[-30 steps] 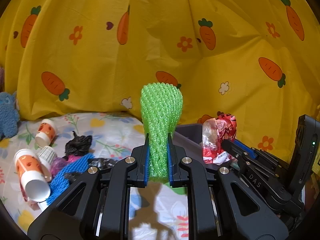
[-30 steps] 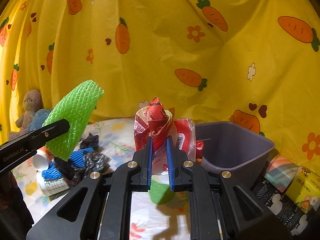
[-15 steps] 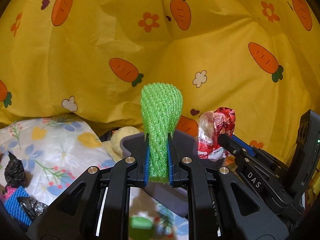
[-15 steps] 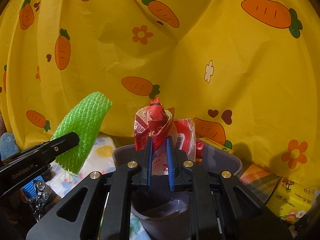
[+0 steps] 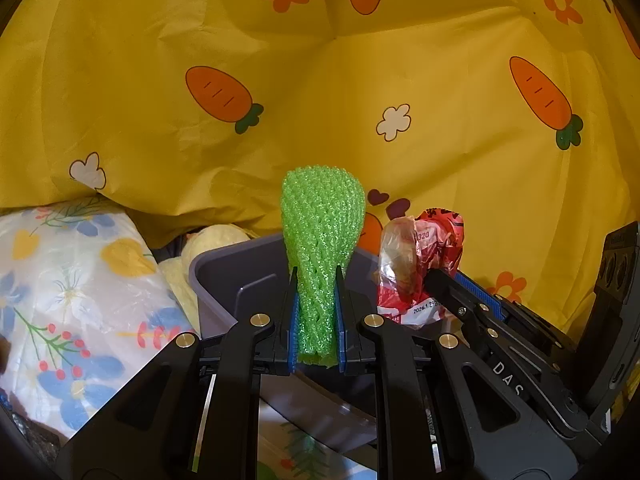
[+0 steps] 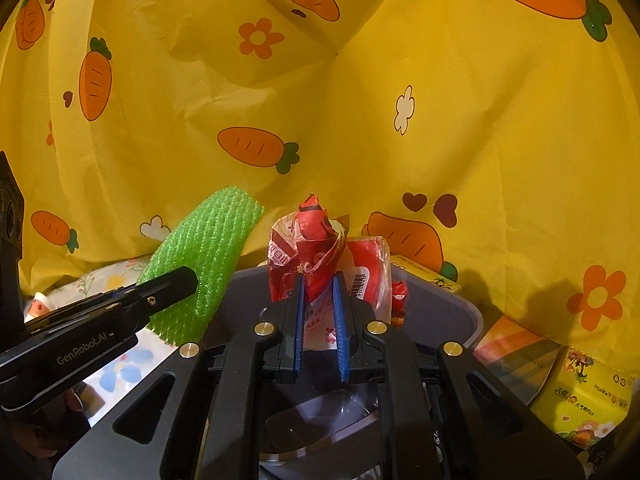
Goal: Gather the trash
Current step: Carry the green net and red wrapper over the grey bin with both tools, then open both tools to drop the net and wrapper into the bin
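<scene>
Left wrist view | left gripper [image 5: 316,320] clamped green foam net [image 5: 322,236] above grey bin [image 5: 236,268] | right gripper [image 6: 319,320] clamped red wrapper [image 6: 316,240] above bin.

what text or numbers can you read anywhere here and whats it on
"GenRobot.AI": side of the left hand-held gripper
"DAS": arm of the right hand-held gripper
"320", and a partial "2026.1.29": red wrapper
Chinese print and barcode digits on the wrapper, print on the yellow tissue pack: too small to read
</scene>
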A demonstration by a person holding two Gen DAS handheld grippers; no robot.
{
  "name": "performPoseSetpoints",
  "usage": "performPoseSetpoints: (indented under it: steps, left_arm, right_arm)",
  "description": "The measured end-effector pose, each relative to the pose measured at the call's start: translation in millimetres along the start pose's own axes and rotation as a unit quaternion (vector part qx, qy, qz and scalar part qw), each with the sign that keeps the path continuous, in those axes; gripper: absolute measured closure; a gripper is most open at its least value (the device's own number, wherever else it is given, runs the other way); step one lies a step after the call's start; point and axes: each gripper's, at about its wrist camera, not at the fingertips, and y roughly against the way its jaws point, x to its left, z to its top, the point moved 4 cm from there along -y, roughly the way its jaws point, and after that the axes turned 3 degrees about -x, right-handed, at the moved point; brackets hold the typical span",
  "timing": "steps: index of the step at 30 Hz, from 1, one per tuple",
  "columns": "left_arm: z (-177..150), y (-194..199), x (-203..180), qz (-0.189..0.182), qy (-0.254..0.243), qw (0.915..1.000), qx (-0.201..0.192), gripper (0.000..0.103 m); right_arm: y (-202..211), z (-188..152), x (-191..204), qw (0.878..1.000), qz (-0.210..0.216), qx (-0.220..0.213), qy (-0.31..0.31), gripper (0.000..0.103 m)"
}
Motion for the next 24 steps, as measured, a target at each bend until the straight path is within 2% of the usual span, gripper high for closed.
performPoseSetpoints:
  steps: [9, 11, 12, 13, 14, 15, 16, 17, 20, 22, 24]
  left_arm:
    - [-3, -13, -5, -0.017, -0.001, 0.9997, 0.019, 0.089]
    - [-4, -14, -6, -0.02, -0.002, 0.9995, 0.023, 0.081]
    - [-4, -14, -6, -0.022, -0.004, 0.9994, 0.026, 0.071]
    - [-4, -13, -5, -0.015, -0.007, 0.9995, 0.026, 0.055]
    - [-4, -11, -3, -0.007, -0.008, 0.9997, 0.022, 0.046]
    - [-4, -8, -1, 0.002, -0.008, 0.9998, 0.015, 0.032]
    - [-3, -5, 1, 0.007, -0.005, 0.9999, 0.009, 0.024]
    - [-2, -1, 4, 0.007, 0.002, 1.0, 0.004, 0.023]
    - [0, 10, 11, 0.036, 0.001, 0.9993, -0.007, 0.016]
    - [0, 22, 15, 0.06, -0.004, 0.9978, -0.027, 0.007]
    - [-1, 32, 18, 0.08, -0.003, 0.996, -0.039, 0.006]
  right_arm:
    - [-9, -2, -3, 1.0, 0.004, 0.012, -0.007, 0.088]
    - [-11, -3, -5, 1.0, 0.005, 0.016, -0.008, 0.086]
    - [-13, -4, -6, 1.0, 0.005, 0.018, -0.008, 0.085]
    - [-14, -5, -8, 1.0, 0.003, 0.02, -0.009, 0.081]
    - [-15, -6, -9, 1.0, 0.002, 0.023, -0.01, 0.076]
    - [-16, -7, -11, 1.0, 0.002, 0.026, -0.013, 0.072]
    - [-16, -8, -12, 0.999, 0.001, 0.028, -0.015, 0.063]
    - [-16, -9, -14, 0.999, -0.004, 0.028, -0.016, 0.054]
    - [-13, -11, -15, 0.999, -0.01, 0.025, -0.019, 0.04]
    - [-9, -11, -13, 1.0, -0.013, 0.02, -0.018, 0.032]
    - [-4, -11, -9, 1.0, -0.019, 0.013, -0.012, 0.026]
